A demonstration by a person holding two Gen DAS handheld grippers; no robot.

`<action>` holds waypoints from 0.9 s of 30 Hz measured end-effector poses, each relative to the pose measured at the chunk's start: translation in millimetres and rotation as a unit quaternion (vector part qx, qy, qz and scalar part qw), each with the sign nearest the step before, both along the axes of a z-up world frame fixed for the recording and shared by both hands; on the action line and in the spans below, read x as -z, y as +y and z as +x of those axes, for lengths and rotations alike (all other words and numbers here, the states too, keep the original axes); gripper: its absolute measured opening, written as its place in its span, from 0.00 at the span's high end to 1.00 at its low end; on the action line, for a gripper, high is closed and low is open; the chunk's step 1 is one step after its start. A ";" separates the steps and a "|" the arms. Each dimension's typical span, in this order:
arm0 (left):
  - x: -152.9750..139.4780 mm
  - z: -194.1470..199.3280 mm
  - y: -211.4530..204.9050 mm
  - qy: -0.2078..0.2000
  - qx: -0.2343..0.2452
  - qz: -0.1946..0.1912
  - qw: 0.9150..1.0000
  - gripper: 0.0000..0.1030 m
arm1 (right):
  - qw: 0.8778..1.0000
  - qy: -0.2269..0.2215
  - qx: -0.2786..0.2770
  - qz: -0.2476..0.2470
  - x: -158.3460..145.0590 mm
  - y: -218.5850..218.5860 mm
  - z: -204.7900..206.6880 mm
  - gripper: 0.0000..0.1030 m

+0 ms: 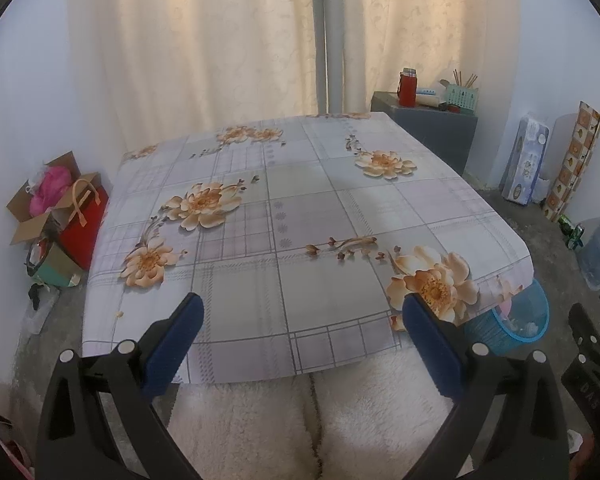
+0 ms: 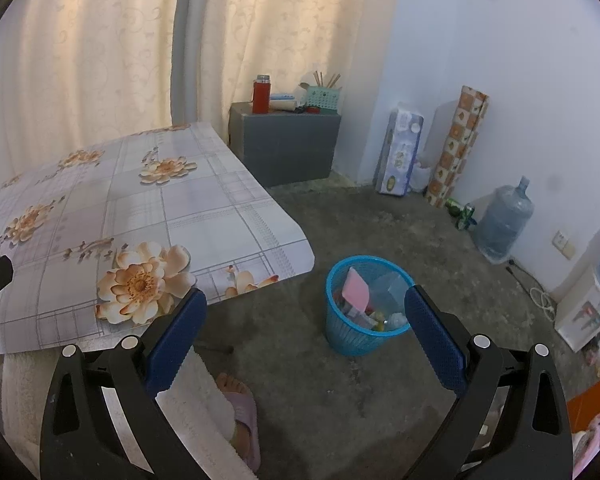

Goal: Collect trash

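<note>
A blue mesh trash basket stands on the floor right of the table; it holds a pink card and several scraps. It also shows at the table's near right corner in the left wrist view. My left gripper is open and empty over the near edge of the table, which wears a floral cloth. My right gripper is open and empty above the floor, the basket just beyond its right finger. I see no loose trash on the tablecloth.
A grey cabinet with a red bottle stands behind the table. Tissue pack, rolled mat and water jug line the right wall. Boxes and a red bag sit left of the table. My leg and slippered foot are below.
</note>
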State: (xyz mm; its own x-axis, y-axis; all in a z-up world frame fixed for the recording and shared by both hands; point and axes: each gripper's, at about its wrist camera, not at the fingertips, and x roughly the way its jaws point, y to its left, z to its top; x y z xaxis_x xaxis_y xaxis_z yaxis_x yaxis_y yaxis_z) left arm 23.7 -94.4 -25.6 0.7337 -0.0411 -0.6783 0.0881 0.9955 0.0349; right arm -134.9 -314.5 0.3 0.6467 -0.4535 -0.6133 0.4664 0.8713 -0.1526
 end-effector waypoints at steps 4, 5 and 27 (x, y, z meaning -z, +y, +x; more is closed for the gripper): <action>-0.3 -0.2 1.6 0.002 -0.003 -0.003 1.000 0.05 | 1.000 0.003 -0.001 0.001 0.3 -0.5 0.2 0.08; 0.0 0.1 2.3 0.005 -0.005 -0.006 1.000 0.05 | 1.000 0.003 0.000 0.000 0.2 -0.1 0.0 0.08; 3.3 -3.0 -7.6 0.021 0.014 0.001 1.000 0.05 | 1.000 0.004 -0.002 0.004 1.0 -1.2 -0.9 0.08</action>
